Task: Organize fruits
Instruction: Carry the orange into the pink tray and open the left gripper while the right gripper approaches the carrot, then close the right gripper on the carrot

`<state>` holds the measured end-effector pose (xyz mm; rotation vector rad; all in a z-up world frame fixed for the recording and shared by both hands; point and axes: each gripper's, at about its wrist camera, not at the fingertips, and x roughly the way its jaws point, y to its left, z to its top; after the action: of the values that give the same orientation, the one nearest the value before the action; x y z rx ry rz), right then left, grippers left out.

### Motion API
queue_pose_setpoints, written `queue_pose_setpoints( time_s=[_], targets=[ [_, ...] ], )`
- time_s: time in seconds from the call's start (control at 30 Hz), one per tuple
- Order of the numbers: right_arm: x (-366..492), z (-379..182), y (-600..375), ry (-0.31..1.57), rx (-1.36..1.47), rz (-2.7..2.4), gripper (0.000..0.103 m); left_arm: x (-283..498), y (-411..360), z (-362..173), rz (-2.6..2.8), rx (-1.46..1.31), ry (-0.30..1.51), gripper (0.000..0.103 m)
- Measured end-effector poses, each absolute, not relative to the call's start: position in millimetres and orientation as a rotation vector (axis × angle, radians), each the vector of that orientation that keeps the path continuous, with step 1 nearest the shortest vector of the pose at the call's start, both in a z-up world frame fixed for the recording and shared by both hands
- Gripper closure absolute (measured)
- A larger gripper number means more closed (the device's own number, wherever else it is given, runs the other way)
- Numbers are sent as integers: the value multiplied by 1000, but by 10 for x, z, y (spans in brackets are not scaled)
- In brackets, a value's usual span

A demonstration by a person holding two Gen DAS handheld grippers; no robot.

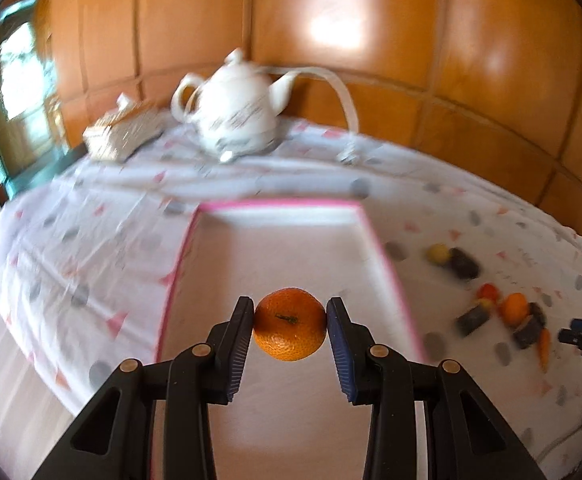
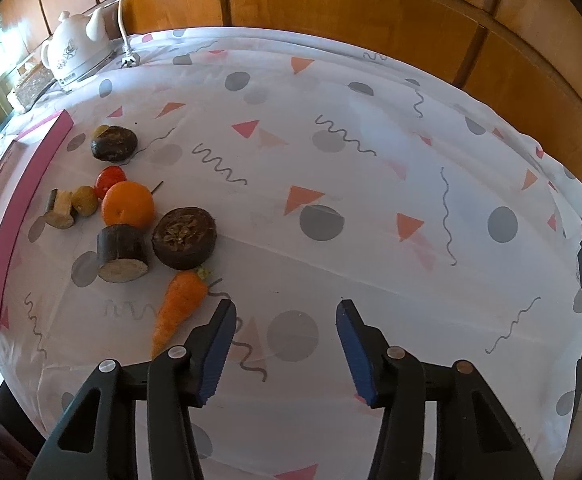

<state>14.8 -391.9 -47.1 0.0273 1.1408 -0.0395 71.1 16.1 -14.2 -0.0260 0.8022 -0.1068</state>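
My left gripper is shut on a small orange tangerine and holds it above a white box with a pink rim. My right gripper stands open over the patterned tablecloth with nothing between its fingers. To its left lies a carrot. Beyond that sit an orange, a red tomato, a small olive-green fruit and several dark cut stem pieces. The box's pink side runs along the left edge of the right wrist view.
A white kettle stands at the back of the table with its cord and plug beside it, and a woven box to its left. Wooden wall panels close the far side. The tablecloth right of the produce is bare.
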Motion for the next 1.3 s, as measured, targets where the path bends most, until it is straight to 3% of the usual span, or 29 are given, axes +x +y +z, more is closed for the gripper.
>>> queue_pose_setpoints(
  time_s=[0.27,1.0,1.1,1.17,1.23,1.3],
  targets=[
    [188,-453,-3853,1130,61,-10,53,729,501,-444,-10,-91,870,65],
    [310,-516,-3574,1145,79,108,57,561,558,-509,23,-110,862,64],
    [334,-608,-3534,1177,68,123,61,528,554,-506,21,-109,856,59],
    [336,-602,-3508,1170,57,133,72,514,546,-505,21,-103,857,57],
    [327,-600,-3502,1169,47,132,72,493,533,-488,21,-105,853,53],
    [319,-596,-3497,1170,33,130,72,466,527,-457,21,-107,842,42]
  ],
)
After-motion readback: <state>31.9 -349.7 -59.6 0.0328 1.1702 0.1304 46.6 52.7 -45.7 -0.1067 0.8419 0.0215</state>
